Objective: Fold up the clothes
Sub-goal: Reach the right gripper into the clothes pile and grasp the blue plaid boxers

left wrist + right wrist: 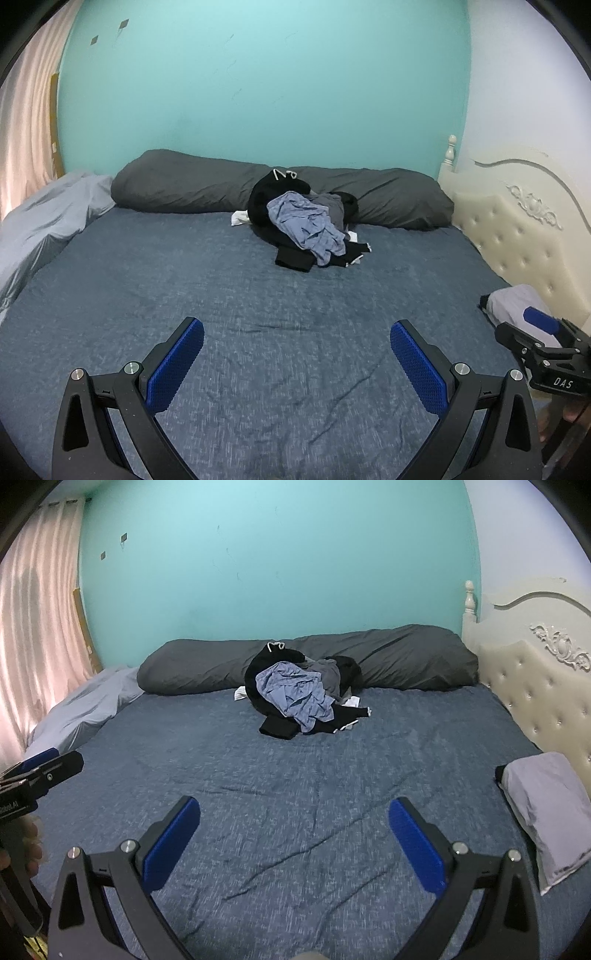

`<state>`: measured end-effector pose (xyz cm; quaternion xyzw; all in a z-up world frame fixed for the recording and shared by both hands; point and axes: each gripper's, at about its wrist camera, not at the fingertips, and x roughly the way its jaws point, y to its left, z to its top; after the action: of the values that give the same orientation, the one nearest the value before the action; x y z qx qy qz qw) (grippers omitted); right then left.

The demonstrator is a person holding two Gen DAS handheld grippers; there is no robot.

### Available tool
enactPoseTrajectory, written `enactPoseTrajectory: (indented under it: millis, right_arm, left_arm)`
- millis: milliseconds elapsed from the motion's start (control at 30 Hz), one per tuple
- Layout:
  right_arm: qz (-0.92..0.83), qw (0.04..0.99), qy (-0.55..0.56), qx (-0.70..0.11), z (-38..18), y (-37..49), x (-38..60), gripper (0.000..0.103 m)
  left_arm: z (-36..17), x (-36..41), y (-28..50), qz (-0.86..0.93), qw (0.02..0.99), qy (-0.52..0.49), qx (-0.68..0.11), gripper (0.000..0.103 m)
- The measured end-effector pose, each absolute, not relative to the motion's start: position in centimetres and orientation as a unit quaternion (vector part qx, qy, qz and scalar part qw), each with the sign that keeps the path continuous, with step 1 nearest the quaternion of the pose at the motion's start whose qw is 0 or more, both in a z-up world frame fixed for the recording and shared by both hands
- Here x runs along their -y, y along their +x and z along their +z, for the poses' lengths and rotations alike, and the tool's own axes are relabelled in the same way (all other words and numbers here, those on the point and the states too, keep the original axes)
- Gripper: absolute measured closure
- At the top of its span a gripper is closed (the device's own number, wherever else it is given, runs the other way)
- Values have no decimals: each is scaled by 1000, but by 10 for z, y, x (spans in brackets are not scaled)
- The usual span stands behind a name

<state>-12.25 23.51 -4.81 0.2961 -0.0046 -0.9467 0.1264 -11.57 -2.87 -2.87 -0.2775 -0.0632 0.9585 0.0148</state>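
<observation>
teal-walled bedroom, blue bed (258, 350). clothes pile (306, 221) heaped at the far side, touching the dark bolster (177, 184). your left tongs (297, 350) and right tongs (294, 830) hover spread wide, empty, well short. lift the light-blue top piece (306, 221) alone; spread it flat on bare sheet.

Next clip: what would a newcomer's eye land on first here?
A tangled heap of clothes, black, blue and grey, lies at the far side of the bed against a long dark grey pillow. Both the left gripper and right gripper are open and empty above the bare sheet. A folded pale garment lies by the headboard.
</observation>
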Motion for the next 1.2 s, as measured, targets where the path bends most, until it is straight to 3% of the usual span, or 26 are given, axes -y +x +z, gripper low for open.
enactPoseTrajectory:
  millis: [700,1200]
  right_arm:
    - [-935,140,326,-10,-99,-292,-198,0]
    - [-922,106,371,-17,-171,-430,-183,0]
  left_arm:
    - [-75,59,-272,950,1,-305,74,0]
    - [-130,85,-379,941,-5,-328,82,0]
